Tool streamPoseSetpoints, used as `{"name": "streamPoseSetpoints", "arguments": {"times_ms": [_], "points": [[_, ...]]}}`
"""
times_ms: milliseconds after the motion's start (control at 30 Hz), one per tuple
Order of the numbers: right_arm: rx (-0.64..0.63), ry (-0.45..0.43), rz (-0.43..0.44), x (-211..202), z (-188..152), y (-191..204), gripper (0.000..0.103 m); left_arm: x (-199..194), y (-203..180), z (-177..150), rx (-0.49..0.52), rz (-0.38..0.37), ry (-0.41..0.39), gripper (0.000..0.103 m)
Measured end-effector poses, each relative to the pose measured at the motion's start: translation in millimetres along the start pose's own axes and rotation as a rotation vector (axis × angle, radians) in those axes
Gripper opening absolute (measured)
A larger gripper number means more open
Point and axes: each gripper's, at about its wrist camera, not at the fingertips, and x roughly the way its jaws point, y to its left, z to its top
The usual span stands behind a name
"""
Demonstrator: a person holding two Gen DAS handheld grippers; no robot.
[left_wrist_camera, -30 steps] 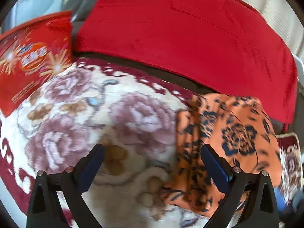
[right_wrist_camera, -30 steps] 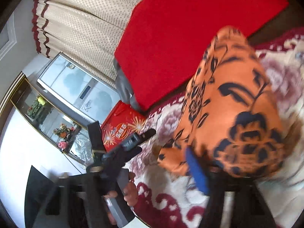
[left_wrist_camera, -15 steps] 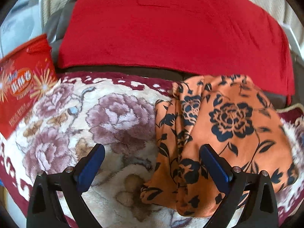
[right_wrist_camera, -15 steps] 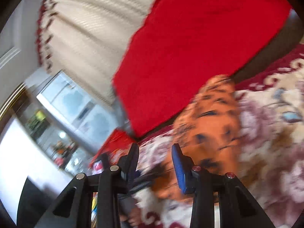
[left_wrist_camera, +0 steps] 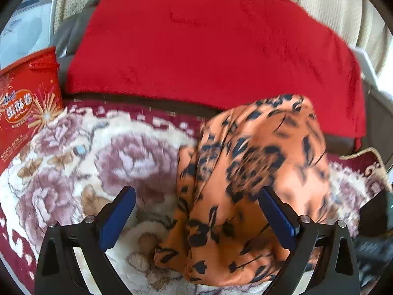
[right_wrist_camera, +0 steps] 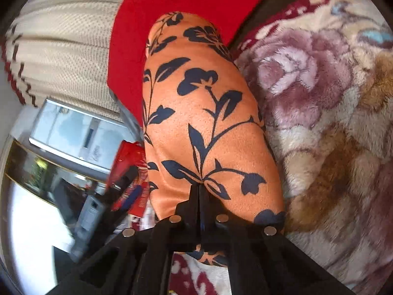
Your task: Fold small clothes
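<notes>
An orange garment with a dark blue flower print (left_wrist_camera: 248, 172) lies partly lifted on the plush rose-pattern blanket (left_wrist_camera: 98, 162). My left gripper (left_wrist_camera: 196, 218) is open, its blue pads apart over the garment's near left edge, holding nothing. In the right wrist view my right gripper (right_wrist_camera: 199, 191) is shut on the near edge of the orange garment (right_wrist_camera: 203, 118), which stretches away from the fingers, raised off the blanket (right_wrist_camera: 331, 123).
A red blanket (left_wrist_camera: 208, 44) covers the sofa back behind. A red snack bag (left_wrist_camera: 27, 103) stands at the left edge. Cream curtains (right_wrist_camera: 61, 49) and a glass cabinet (right_wrist_camera: 73, 132) are off to the side.
My right gripper was open half a second ago and has now shut on the garment's edge and raised it. The garment has bulged up and blurred in the left wrist view.
</notes>
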Motion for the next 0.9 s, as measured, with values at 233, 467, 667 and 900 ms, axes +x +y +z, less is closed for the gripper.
{"name": "streamPoseSetpoints", "arguments": {"times_ms": [233,467,667,900], "points": [[-0.144,-0.136,-0.142,-52.9,20.1,39.9,0.008,38.5,7.0,-12.7,-0.036,0.042,0.164,0.1],[-0.288,-0.171,-0.274,-20.1,67.2,92.2,0.008,41.1,8.9,-15.5,-0.034,0.066,0.166,0.1],[-0.289,-0.087,-0.464,36.7,109.3,73.4,0.005,42.4,9.7,-12.4,-0.018,0.062,0.153,0.1],[-0.318,-0.055,-0.479,36.9,110.3,63.9,0.006,38.5,5.2,-9.2,0.009,0.081,0.146,0.1]]}}
